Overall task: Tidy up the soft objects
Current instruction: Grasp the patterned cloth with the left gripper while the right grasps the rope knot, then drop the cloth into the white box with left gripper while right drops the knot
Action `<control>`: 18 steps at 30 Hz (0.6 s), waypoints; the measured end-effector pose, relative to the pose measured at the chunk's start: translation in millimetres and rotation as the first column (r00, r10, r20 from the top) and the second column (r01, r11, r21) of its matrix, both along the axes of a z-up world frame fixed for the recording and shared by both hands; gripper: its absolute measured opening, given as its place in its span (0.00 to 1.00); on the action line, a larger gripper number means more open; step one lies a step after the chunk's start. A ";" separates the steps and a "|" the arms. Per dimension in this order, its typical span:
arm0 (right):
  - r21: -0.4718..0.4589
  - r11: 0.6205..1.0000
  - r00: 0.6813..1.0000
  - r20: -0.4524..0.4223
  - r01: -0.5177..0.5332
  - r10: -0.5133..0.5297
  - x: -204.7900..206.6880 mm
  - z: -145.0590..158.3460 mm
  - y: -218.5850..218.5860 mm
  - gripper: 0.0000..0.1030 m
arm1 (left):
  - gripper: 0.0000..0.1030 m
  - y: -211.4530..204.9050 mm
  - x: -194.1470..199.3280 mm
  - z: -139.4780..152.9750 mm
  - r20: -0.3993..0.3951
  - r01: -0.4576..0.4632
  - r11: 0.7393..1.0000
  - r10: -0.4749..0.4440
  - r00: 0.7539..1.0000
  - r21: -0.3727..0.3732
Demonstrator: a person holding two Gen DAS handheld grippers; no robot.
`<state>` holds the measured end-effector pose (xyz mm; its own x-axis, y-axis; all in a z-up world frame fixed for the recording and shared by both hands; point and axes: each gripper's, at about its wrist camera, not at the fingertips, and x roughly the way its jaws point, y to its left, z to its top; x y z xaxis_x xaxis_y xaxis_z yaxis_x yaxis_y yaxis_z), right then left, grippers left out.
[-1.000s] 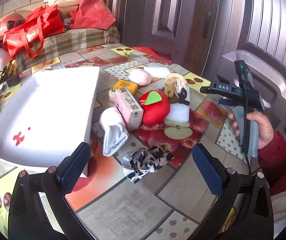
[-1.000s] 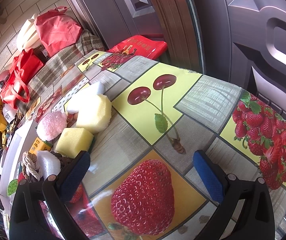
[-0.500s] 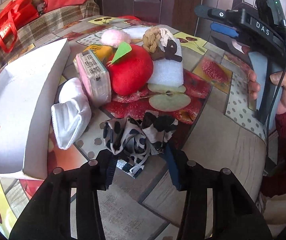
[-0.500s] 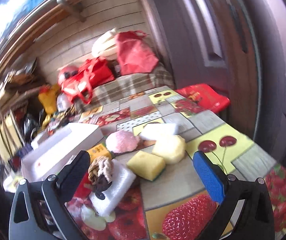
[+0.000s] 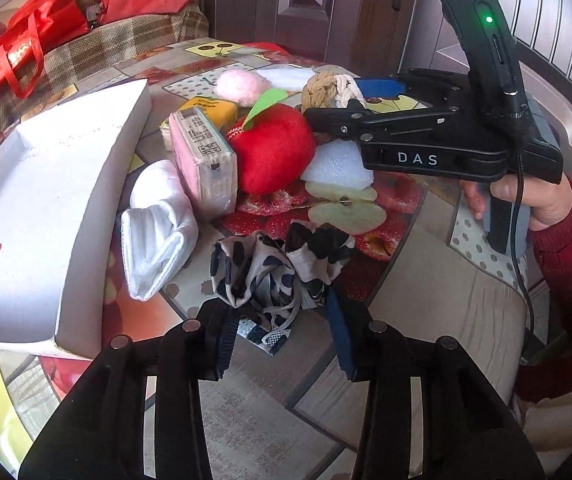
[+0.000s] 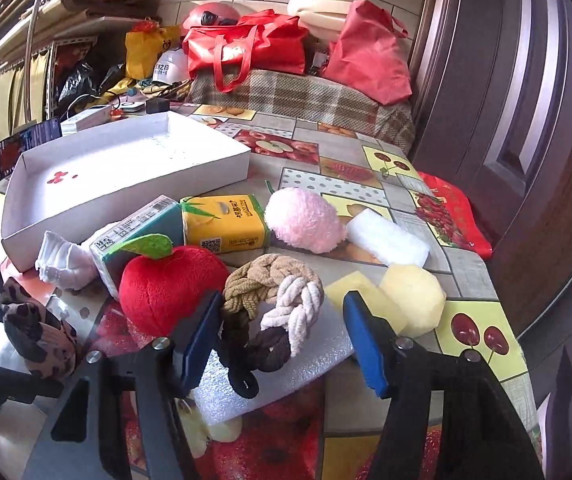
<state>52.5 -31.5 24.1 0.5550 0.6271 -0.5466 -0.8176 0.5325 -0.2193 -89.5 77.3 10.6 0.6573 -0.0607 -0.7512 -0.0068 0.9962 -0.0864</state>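
Left wrist view: left gripper (image 5: 282,334) fingers clenched on spotted cloth (image 5: 278,268); right gripper (image 6: 282,340) closing around rope knot (image 6: 274,308), not yet pinching; white box (image 6: 126,176) empty, all sorting left.

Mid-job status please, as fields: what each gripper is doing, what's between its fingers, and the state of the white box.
left gripper: has just been closing, fingers pressing the spotted cloth on the table
right gripper: has just been closing around the braided rope toy, not yet gripping it
white box: on the table, nothing visible inside
loose on table: red plush apple, pink pompom, white sock
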 end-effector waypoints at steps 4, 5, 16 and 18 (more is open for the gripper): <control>0.064 0.998 1.000 -0.020 0.019 -0.018 2.7 5.0 -13.4 0.37 | 0.39 1.1 -4.8 3.5 0.030 -0.012 1.000 0.012 0.999 -0.006; 0.081 0.996 0.999 -0.031 0.022 -0.020 3.6 5.9 -16.7 0.32 | 0.39 1.3 -6.0 5.0 0.040 -0.018 1.000 0.018 0.999 -0.004; 0.447 0.892 0.995 0.040 0.068 -0.096 -23.5 36.5 -65.5 0.29 | 0.39 11.2 -51.8 39.7 0.376 -0.247 0.963 0.190 0.907 0.109; 0.466 0.882 0.991 0.071 0.069 -0.115 -31.0 39.1 -66.7 0.29 | 0.39 16.8 -57.3 42.3 0.412 -0.301 0.946 0.227 0.882 0.122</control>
<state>21.5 -98.2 63.2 0.6565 0.7392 -0.1501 -0.7480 0.6637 -0.0031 -146.8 94.1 52.9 0.8701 0.2660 -0.4150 -0.2742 0.9608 0.0409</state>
